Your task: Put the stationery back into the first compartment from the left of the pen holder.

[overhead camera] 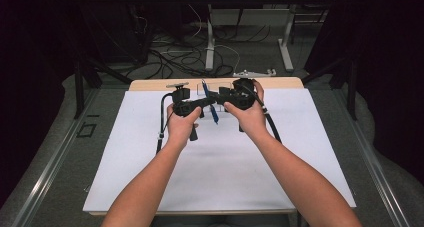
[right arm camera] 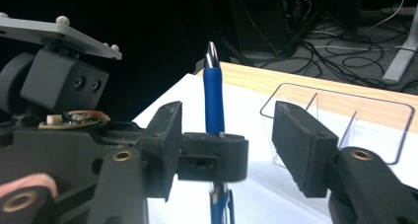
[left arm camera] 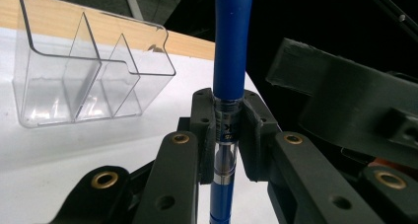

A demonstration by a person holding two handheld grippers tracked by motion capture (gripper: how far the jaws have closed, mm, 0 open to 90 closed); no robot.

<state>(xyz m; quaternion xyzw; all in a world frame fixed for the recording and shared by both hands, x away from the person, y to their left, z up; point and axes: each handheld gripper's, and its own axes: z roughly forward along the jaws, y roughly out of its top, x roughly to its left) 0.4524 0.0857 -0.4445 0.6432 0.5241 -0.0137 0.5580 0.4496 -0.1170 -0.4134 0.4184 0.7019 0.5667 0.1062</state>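
The person's two forearms came in from the bottom of the high view, and each hand held a black gripper over the far part of the white sheet on the table. The left gripper and the right gripper met nose to nose there, with the blue pen between them.

In the left gripper view, the two black jaws stood close together and squeezed the pen from both sides. The pads pressed on the clear part of the pen, just under its blue rubber grip. The pen stood almost straight up, with the blue grip rising above the jaws and the rest of it hanging down below them.

In the right gripper view, the right gripper's jaws stood apart. The pen rose in the gap between them, closer to the left pad, with its silver tip pointing up. I could not tell if that pad touched it. The other pad was well apart from the pen.

A clear plastic box with dividers stood just beyond the grippers, near the far edge of the table.
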